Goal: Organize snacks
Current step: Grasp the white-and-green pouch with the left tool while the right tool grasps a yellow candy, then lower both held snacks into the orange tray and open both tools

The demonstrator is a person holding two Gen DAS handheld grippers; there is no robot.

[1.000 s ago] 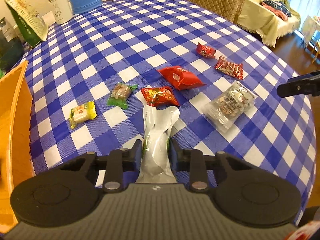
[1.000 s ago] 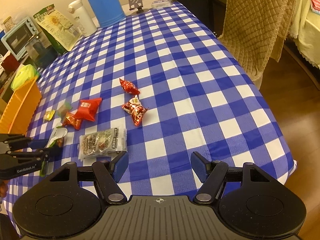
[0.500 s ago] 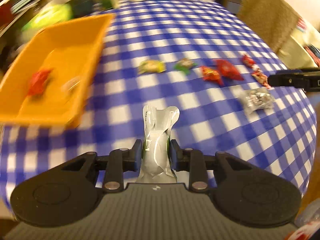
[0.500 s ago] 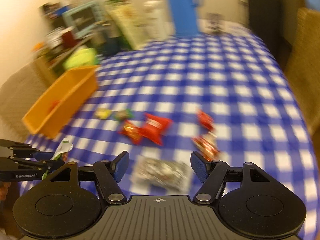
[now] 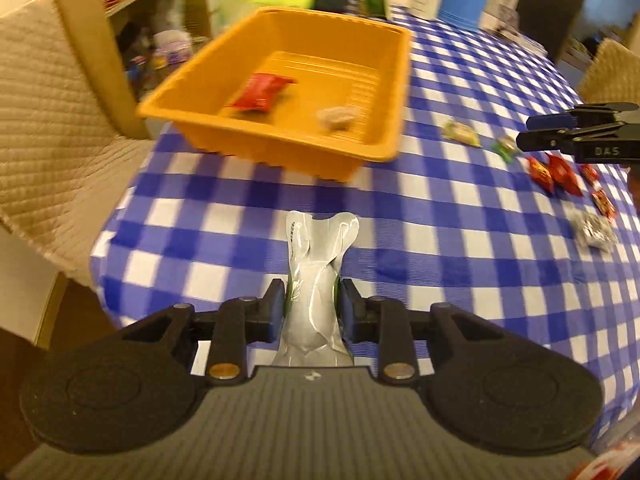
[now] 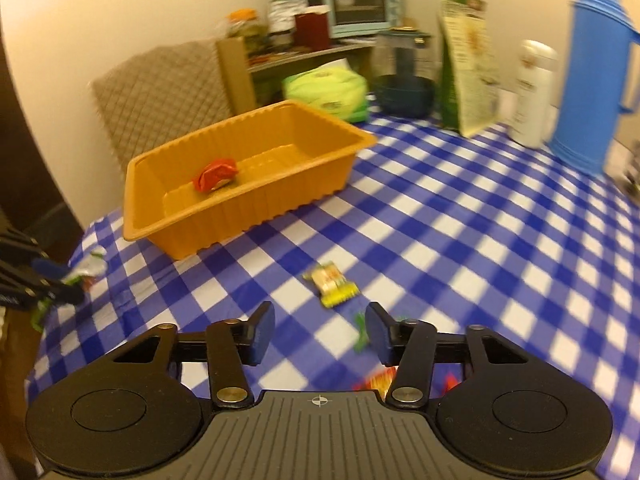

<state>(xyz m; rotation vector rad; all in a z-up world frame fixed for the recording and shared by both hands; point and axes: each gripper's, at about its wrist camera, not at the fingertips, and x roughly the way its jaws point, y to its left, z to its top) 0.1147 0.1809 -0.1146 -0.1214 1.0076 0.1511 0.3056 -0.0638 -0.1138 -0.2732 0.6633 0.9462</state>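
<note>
My left gripper (image 5: 312, 306) is shut on a white snack pouch (image 5: 318, 264) and holds it above the checked tablecloth, short of the orange bin (image 5: 394, 80). The bin holds a red packet (image 5: 262, 92) and a small grey packet (image 5: 336, 117). My right gripper (image 6: 318, 334) is open and empty, low over the table just short of a yellow candy (image 6: 331, 283), with a green candy (image 6: 361, 330) by its right finger. It also shows in the left wrist view (image 5: 560, 132). Red snacks (image 5: 554, 170) and a clear packet (image 5: 594, 232) lie at the right.
A quilted chair (image 5: 44, 128) stands left of the table's edge. A blue thermos (image 6: 596, 72), a white bottle (image 6: 534, 92), a green bag (image 6: 466, 64) and a dark bowl (image 6: 404, 94) stand at the table's far side, beyond the orange bin (image 6: 248, 196).
Both grippers have swung left toward the orange bin. The left still holds the white pouch and the bin is now closer ahead. The right has come down near the yellow candy.
</note>
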